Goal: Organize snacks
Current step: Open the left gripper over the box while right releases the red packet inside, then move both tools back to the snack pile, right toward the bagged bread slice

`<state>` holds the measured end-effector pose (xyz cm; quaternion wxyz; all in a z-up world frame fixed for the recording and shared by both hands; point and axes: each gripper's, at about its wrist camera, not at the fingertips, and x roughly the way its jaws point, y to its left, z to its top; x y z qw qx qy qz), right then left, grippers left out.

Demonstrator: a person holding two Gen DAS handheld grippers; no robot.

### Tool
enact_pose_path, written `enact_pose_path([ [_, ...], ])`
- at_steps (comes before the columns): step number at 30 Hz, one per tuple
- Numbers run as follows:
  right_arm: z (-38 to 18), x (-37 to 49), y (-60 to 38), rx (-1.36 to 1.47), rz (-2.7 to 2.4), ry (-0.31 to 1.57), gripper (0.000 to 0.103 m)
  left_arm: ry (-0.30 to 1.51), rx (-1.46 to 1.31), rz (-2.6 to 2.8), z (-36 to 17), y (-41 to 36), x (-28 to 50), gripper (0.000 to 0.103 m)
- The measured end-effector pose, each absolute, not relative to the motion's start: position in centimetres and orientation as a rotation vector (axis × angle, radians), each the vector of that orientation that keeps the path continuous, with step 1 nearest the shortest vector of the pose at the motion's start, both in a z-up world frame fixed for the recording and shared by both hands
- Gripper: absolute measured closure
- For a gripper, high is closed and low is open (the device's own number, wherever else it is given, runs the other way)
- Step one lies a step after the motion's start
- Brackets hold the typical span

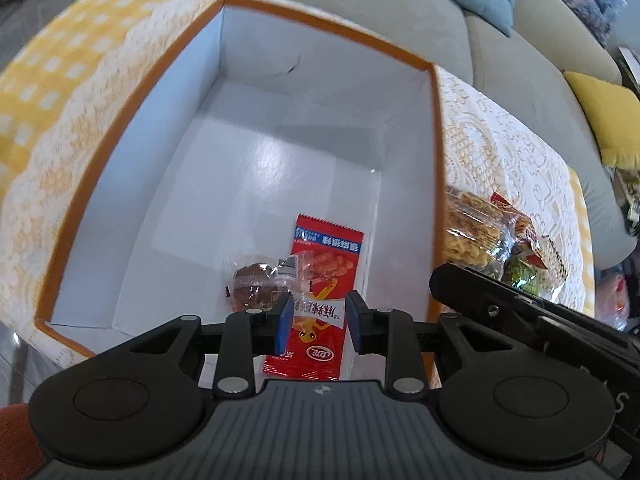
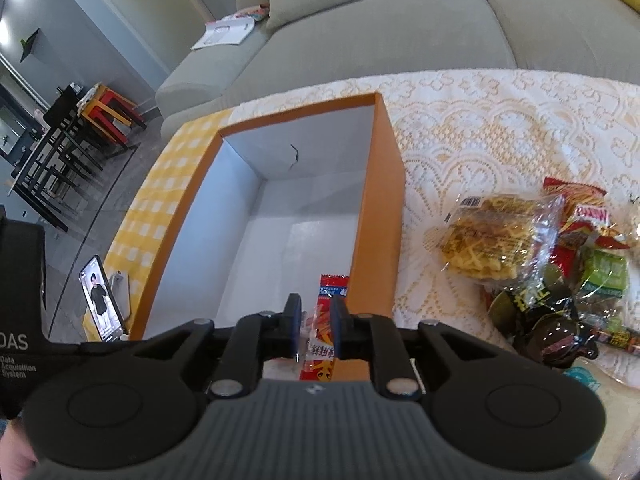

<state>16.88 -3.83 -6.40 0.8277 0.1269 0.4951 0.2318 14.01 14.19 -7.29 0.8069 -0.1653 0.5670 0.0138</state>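
Snacks are lying partly sorted: a red sachet [image 1: 320, 292] and a clear-wrapped brown cake [image 1: 256, 284] are resting on the white floor of the orange-edged box [image 1: 328, 28], while a heap of other packets [image 2: 532, 264] is sitting on the lace tablecloth [image 2: 480, 128] just beside the box. Above the box, the left gripper [image 1: 318, 322] is hovering with its jaws slightly parted, gripping nothing, the sachet showing through the gap. The right gripper [image 2: 316, 326] is likewise hanging narrowly open and empty over the same sachet.
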Motion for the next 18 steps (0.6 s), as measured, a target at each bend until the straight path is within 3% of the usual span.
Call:
enact_pose_path([
  [5,-4.9,15.5,-5.7,0.231,0.481,0.985,0.085,1.147,-0.227,0.038,-5.1,11.7,13.0,0.063],
  [11,-3.1,13.8,-9.0,0.199,0.443,0.908,0.072,1.082,-0.121,0.012,-2.9,8.4,11.8,0.061],
  [15,-2.4,12.7,-11.4,0.183,0.403,0.870,0.064,1.027,-0.080,-0.028,-1.6,6.4,10.9,0.045],
  [18,-2.2,11.7,-13.2,0.167,0.371,0.852,0.061,0.992,-0.075,-0.054,-1.0,5.1,10.3,0.039],
])
